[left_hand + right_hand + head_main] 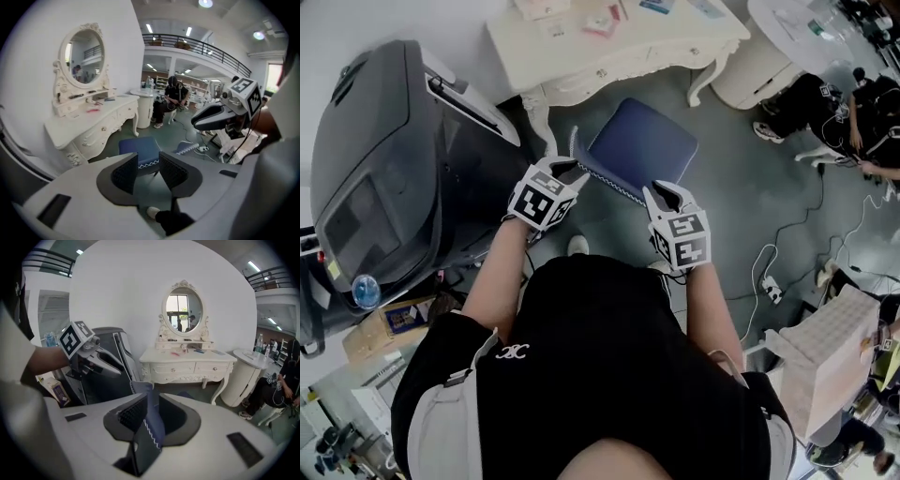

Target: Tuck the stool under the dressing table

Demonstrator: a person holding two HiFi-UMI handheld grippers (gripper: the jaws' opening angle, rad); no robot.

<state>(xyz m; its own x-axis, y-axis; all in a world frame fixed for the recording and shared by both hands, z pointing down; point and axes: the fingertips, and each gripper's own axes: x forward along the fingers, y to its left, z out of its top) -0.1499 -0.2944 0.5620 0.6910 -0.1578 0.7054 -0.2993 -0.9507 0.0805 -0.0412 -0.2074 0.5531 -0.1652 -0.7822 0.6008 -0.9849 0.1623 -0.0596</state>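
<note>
Cream-white carved dressing table stands against the white wall, oval mirror mounted on its top, small items scattered over the surface.

Square stool with dark blue cushion and white zigzag trim sits on the grey floor just in front of the dressing table. Its far corner lies close to the table's front edge, within the span of the curved legs. Most of the seat is out in the open, and the side away from the table is nearest the person.

Left gripper: jaws apart, nothing between the pads. It is angled down on the side of the stool away from the dressing table, at the corner toward the bulky dark grey moulded machine. The blue seat shows beyond the gap, not in it.

Right gripper: jaws closed on the stool's edge farthest from the dressing table. The blue trimmed panel runs edge-on through the gap and fills it from pad to pad.

The grey machine stands close beside the dressing table's end, against the same wall. A white round pedestal table stands off the table's other end. A person in black sits beyond it, well away from the dressing table. A white power strip with cable lies on the floor, well out from the dressing table.
</note>
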